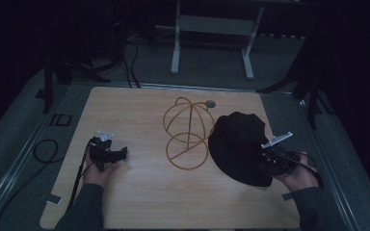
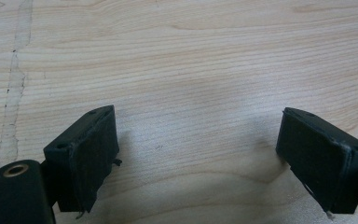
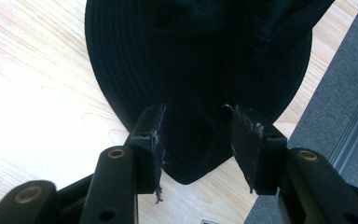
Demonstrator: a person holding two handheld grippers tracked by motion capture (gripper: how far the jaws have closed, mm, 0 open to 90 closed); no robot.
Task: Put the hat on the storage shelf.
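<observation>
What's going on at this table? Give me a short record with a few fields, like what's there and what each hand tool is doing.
Surface: wooden table
Main item: black brimmed hat, lying on the table's right part
Beside it: gold wire hat stand, bare, left of the hat
Right gripper: at the hat's near brim; brim edge lies between the jaws, pads apart and not pressing it
Left gripper: jaws wide open over bare wood, nothing between them
Hat on stand: not yet

A pale wooden table [image 1: 139, 110] — on it a black hat [image 1: 238, 144] at right, a wire hat stand [image 1: 187, 132] mid-table, a small grey disc [image 1: 210, 103] far.
</observation>
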